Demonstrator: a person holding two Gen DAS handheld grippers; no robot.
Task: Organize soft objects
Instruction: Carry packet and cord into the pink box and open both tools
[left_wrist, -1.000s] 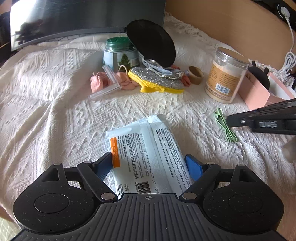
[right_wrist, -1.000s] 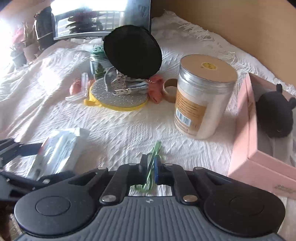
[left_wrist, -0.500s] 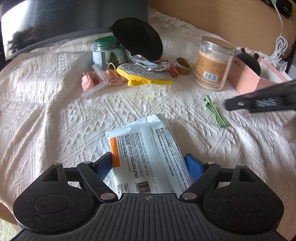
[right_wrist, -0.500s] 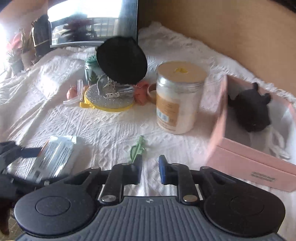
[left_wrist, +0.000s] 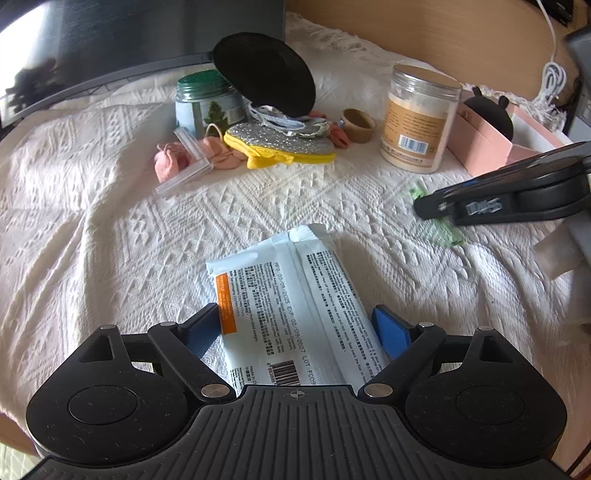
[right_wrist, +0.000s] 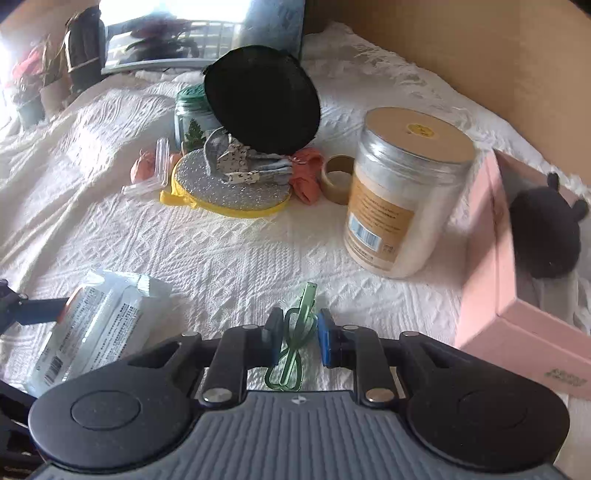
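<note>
Left wrist view: the left gripper (left_wrist: 299, 328) hugs the pack (left_wrist: 295, 314), the right gripper (right_wrist: 297, 336) sits open around the green clip (right_wrist: 295, 336) — only the black toy (right_wrist: 543, 236) is in the far-right pink box (right_wrist: 491, 295), so most tidying is left.

A wipes pack (left_wrist: 295, 295) lay on the bed (left_wrist: 110, 229), near the front. A clip (right_wrist: 295, 339) lay to its right. Behind the clip stood a big jar (right_wrist: 402, 192). A box (right_wrist: 495, 280) sat right of the jar, with a soft toy (right_wrist: 543, 236) in it. Farther back, left of the big jar, a tape roll (right_wrist: 338, 177), a round pouch (right_wrist: 229, 184) and a small jar (left_wrist: 203, 103) sat close together.
</note>
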